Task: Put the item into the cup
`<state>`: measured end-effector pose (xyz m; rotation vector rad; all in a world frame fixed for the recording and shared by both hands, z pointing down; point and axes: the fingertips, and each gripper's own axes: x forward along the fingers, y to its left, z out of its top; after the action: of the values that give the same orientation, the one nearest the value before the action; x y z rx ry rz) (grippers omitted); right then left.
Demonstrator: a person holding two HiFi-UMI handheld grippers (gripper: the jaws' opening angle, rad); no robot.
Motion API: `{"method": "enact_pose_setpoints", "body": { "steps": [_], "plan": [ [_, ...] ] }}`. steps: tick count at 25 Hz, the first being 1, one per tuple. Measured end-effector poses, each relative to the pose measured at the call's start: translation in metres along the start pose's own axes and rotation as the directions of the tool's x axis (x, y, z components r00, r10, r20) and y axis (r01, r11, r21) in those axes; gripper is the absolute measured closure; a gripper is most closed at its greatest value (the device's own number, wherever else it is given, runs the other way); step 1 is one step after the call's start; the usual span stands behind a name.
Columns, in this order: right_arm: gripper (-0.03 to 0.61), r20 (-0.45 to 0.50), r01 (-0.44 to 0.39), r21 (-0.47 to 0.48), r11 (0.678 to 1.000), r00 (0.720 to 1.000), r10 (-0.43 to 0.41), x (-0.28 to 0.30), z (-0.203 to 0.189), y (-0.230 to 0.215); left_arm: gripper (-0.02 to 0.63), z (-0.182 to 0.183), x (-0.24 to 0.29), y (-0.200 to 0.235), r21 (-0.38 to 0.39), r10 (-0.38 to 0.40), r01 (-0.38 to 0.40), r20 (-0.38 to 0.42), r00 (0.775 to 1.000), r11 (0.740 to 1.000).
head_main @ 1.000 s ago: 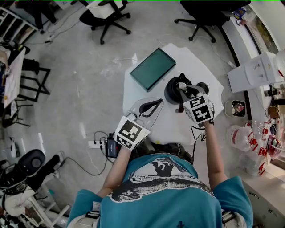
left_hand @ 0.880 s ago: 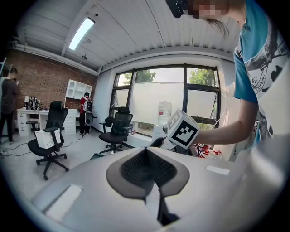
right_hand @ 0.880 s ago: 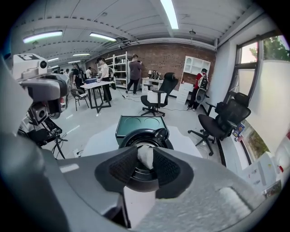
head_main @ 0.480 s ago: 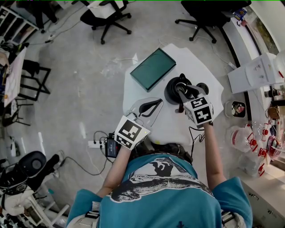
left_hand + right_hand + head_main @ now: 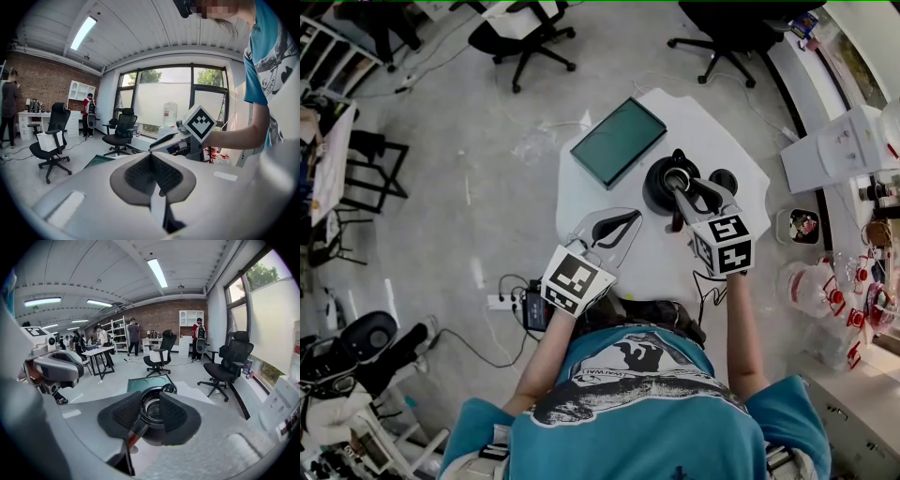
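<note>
A black cup [image 5: 661,185] stands on the white table [image 5: 712,141], and it fills the gap between the pads in the right gripper view [image 5: 152,409]. My right gripper [image 5: 684,187] is just on the near side of the cup, jaws open. A slim dark and red stick-like item [image 5: 135,432] lies low between the pads, its far end at the cup's rim; the pads do not press on it. My left gripper [image 5: 628,218] hovers over the table's near left part, pads together with nothing in them [image 5: 152,159].
A dark green tray [image 5: 619,142] lies at the table's far left corner [image 5: 149,383]. A small black round thing [image 5: 724,179] sits right of the cup. Office chairs [image 5: 525,37] stand on the floor beyond the table, and a white counter [image 5: 848,145] runs along the right.
My right gripper's jaws have spread apart and the hand has drawn back toward the body, away from above the cup. The left gripper has barely moved.
</note>
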<state>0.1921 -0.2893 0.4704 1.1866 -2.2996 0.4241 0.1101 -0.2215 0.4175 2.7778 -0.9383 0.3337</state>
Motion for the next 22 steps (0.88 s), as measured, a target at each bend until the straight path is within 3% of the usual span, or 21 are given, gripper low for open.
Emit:
{"method": "enact_pose_setpoints", "body": {
  "steps": [11, 22],
  "plan": [
    [0.453, 0.077, -0.052, 0.06, 0.997, 0.996, 0.047, -0.014, -0.007, 0.016, 0.612, -0.015, 0.0, -0.017, -0.028, 0.008, -0.009, -0.045, 0.999, 1.0],
    [0.457, 0.163, -0.058, 0.135, 0.989, 0.986, 0.035, -0.028, -0.001, 0.035, 0.612, -0.013, -0.024, -0.012, -0.049, 0.006, -0.007, -0.01, 1.0, 0.999]
  ]
}}
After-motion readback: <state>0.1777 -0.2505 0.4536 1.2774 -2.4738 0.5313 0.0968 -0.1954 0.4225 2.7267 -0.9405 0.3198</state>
